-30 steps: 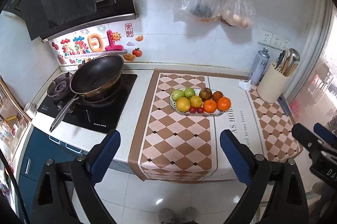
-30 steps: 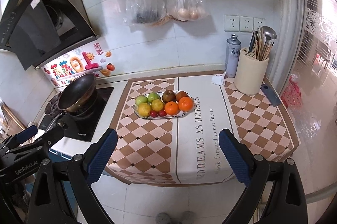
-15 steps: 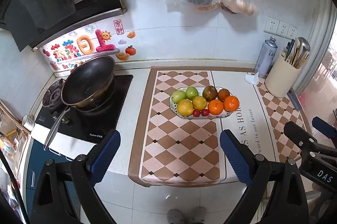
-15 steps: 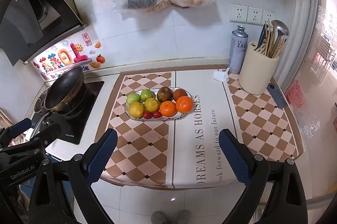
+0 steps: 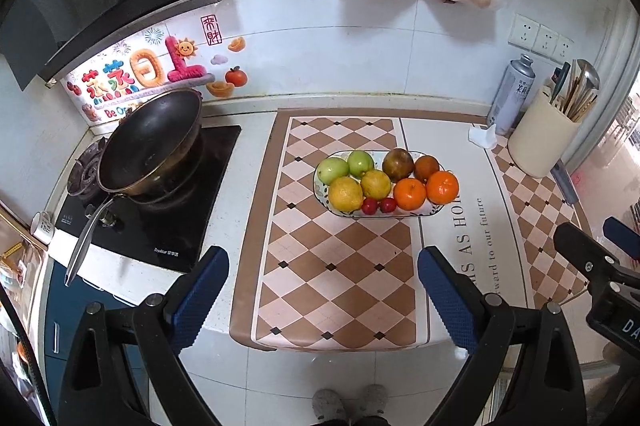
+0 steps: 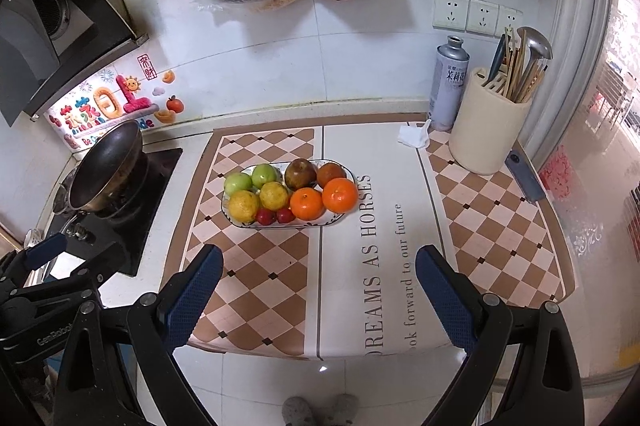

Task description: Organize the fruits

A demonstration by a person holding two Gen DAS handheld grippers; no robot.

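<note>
Jaws of both the left gripper [image 5: 323,290] and right gripper [image 6: 319,288] stand spread wide, holding nothing, above the worktop's [image 6: 492,226] near edge; the fruit plate [image 6: 289,224] sits mid-mat, well apart from both.

counter [image 5: 248,154] | checkered mat [image 5: 332,278] | fruit plate [image 5: 400,215] | utensil holder [image 5: 540,142]
</note>
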